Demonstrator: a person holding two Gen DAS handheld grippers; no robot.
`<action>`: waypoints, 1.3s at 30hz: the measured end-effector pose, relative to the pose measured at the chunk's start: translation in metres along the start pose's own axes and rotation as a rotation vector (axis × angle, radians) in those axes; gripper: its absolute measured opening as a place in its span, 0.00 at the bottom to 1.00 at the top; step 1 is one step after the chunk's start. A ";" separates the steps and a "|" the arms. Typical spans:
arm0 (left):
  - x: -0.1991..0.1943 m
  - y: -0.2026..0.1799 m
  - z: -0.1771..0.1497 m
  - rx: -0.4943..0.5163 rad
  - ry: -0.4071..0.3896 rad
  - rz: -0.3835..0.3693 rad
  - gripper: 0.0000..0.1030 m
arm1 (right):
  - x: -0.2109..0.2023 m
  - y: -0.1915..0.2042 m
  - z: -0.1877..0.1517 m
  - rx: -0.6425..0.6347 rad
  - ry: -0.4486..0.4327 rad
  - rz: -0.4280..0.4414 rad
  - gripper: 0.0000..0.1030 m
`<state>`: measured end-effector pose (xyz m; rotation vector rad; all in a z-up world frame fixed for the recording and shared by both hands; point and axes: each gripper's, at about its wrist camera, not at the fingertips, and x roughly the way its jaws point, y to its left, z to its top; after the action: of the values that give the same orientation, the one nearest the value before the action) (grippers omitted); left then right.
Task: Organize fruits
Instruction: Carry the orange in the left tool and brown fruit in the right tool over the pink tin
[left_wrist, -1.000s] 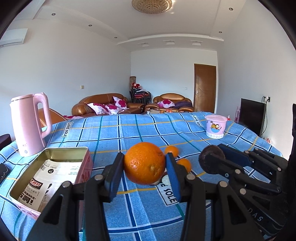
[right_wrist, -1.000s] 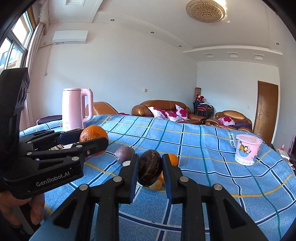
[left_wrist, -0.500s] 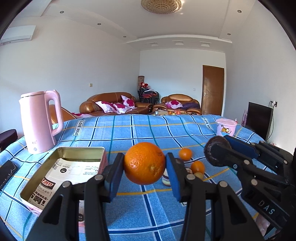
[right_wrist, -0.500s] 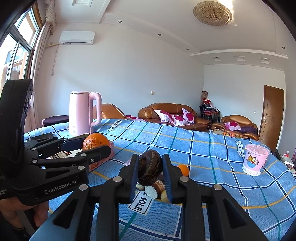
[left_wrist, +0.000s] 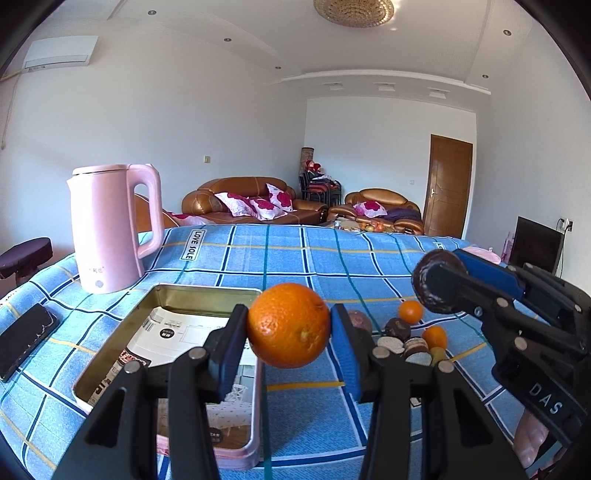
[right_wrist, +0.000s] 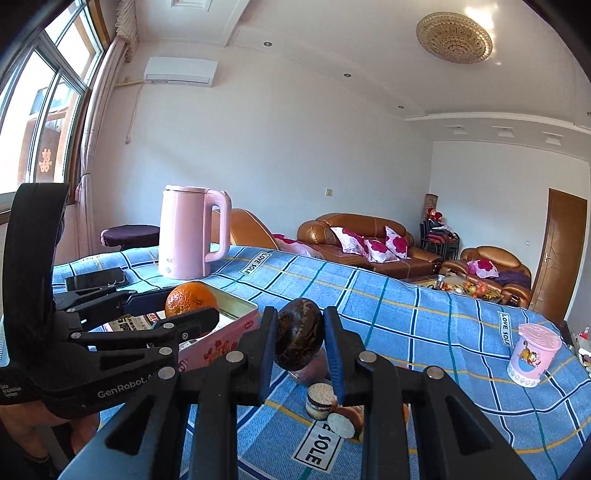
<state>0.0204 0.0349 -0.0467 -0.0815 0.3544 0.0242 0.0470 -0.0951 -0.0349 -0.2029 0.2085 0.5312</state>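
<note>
The left tool (left_wrist: 289, 345) is clamped on a large orange (left_wrist: 289, 325), held clear of the desk (left_wrist: 295, 258) and just beside the right edge of the open tin box (left_wrist: 207, 291). The right tool (right_wrist: 301, 345) is clenched on a dark, wrinkled round fruit (right_wrist: 300, 334), probably a passion fruit, though its skin is hard to read in the fisheye view; it hangs above the small heap of leftover fruit (left_wrist: 410, 338) on the blue checked cloth.

Risks from here, as I judge them:

- The orange is gripped only across its widest part by two narrow pads, so a quick tilt or a slight loosening could let it roll out and drop onto the tin's rim or the cloth
- Both tools are near each other and seem headed for the same tin. If they arrive together their frames may knock, jarring one fruit loose
- The tin sits on soft cloth with papers inside. A fruit let go from high up could bounce out, or roll across the paper
- The pink kettle (left_wrist: 110, 229) and the phone (left_wrist: 26, 339) stand near the tin's far and left sides; a wide swing of the left tool might clip them
- Squeezing the dark fruit harder could dent its shell
</note>
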 end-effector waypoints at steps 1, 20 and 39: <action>0.000 0.002 0.000 -0.002 0.003 0.003 0.46 | 0.002 0.003 0.001 -0.003 0.001 0.007 0.26; 0.012 0.057 0.002 -0.040 0.038 0.126 0.46 | 0.053 0.042 0.023 -0.031 0.036 0.127 0.26; 0.032 0.091 0.005 -0.006 0.096 0.194 0.46 | 0.098 0.071 0.023 -0.018 0.092 0.204 0.26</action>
<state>0.0488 0.1264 -0.0597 -0.0538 0.4578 0.2140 0.0958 0.0178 -0.0471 -0.2250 0.3165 0.7274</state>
